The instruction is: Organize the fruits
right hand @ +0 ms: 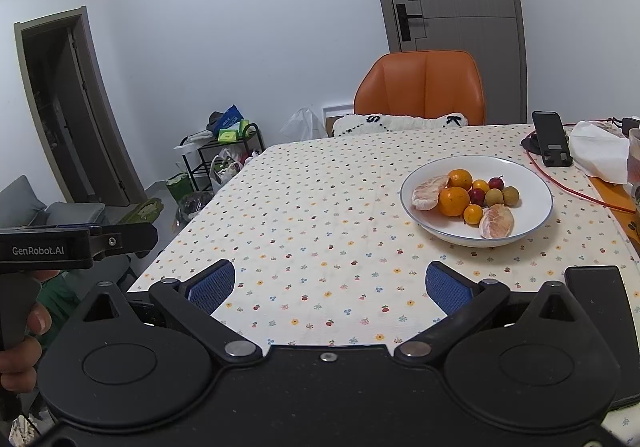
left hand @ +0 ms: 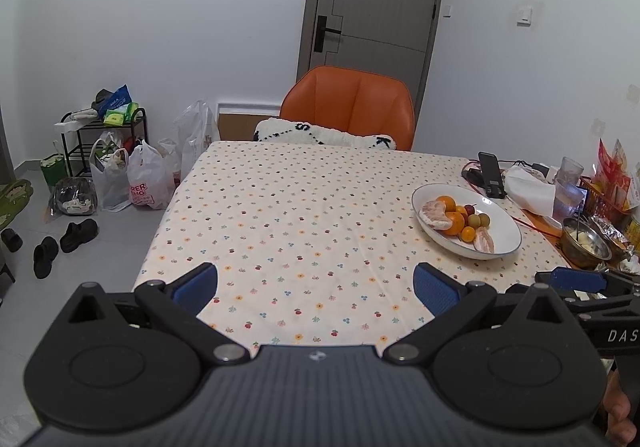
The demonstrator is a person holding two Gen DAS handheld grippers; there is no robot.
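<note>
Both claws, left claw point(left hand: 316, 287) and right claw point(right hand: 330, 285), hover with blue ribbed pads spread apart above the floral-clothed bench point(right hand: 320, 239). Far right, a glossy white oval bowl point(right hand: 532, 183) holds round oranges point(right hand: 453, 201), pomelo wedges point(right hand: 497, 222), and small plums point(right hand: 496, 182).

Table point(right hand: 320, 231) under a cream cloth dotted with small flowers, white bowl point(right hand: 536, 203) of fruit at right of frame, black phone stand point(right hand: 552, 143) and crumpled white napkin point(right hand: 600, 151) upper right, red cable point(right hand: 576, 191) trailing beside the bowl
</note>
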